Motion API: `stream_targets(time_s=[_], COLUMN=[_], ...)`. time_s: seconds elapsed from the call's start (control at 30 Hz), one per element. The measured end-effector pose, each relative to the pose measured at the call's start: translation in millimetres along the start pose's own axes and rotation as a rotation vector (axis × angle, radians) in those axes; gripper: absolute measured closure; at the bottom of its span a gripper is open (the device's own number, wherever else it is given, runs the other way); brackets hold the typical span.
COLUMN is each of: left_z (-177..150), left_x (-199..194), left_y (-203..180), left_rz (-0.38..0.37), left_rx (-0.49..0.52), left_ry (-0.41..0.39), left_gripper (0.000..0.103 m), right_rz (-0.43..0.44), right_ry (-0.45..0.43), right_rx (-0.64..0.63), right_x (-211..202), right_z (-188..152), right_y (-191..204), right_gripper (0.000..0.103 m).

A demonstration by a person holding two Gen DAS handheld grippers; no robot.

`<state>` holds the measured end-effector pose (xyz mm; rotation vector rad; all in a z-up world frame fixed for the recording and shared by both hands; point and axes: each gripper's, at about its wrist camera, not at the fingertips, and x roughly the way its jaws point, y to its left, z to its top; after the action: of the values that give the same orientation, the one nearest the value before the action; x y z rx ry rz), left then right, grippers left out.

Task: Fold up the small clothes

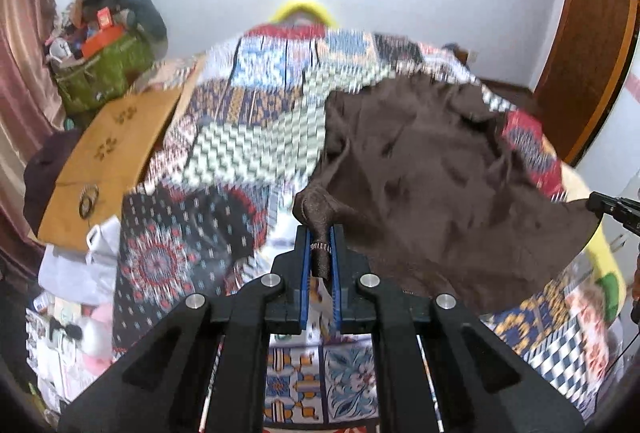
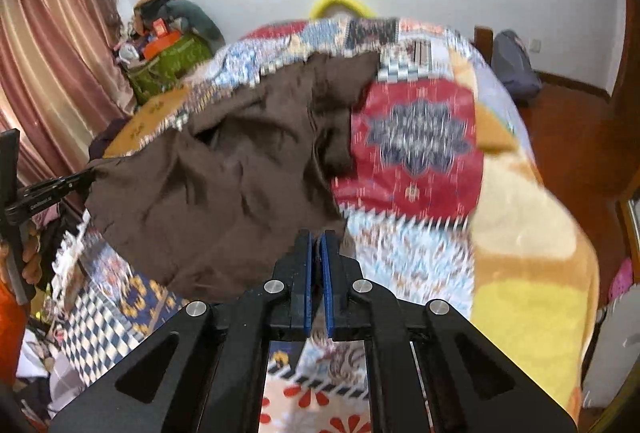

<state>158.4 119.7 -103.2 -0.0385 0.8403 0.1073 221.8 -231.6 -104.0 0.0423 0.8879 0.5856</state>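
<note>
Both tongs clenched on the brown garment, one corner each, cloth strung between them over the bed.

Left tongs [image 1: 321, 247] pinch a bunched, trimmed end of the brown garment [image 1: 432, 169]; right tongs [image 2: 319, 245] bite its near edge on the opposite side, pads fully together on the fabric. From my left wrist view the cloth runs away to the right toward the other tongs; from the right wrist view it runs left, so the held edge is the long axis, lying across in front of me. Far part of the garment sags forward onto the patchwork bedspread [image 1: 248, 137], toward the wall. I judge this is the lift before a fold: next move should carry both corners forward together, keeping the edge taut. Neither hand is clearly nearer. Wooden board [image 1: 108, 153] sits off left, clear of the cloth.
</note>
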Motion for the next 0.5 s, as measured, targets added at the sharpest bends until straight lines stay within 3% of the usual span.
stream_targets(time_s=[0.5], left_z=[88.3], left_x=[-18.8], left_y=[-11.3], left_rz=[0.002], left_rx=[0.005], left_ry=[-0.120], left_gripper=[0.095], right_rz=[-0.028], right_ry=[-0.189], right_rx=[-0.046], right_x=[-19.7], right_z=[88.1], right_y=[7.3], right_gripper=[0.099])
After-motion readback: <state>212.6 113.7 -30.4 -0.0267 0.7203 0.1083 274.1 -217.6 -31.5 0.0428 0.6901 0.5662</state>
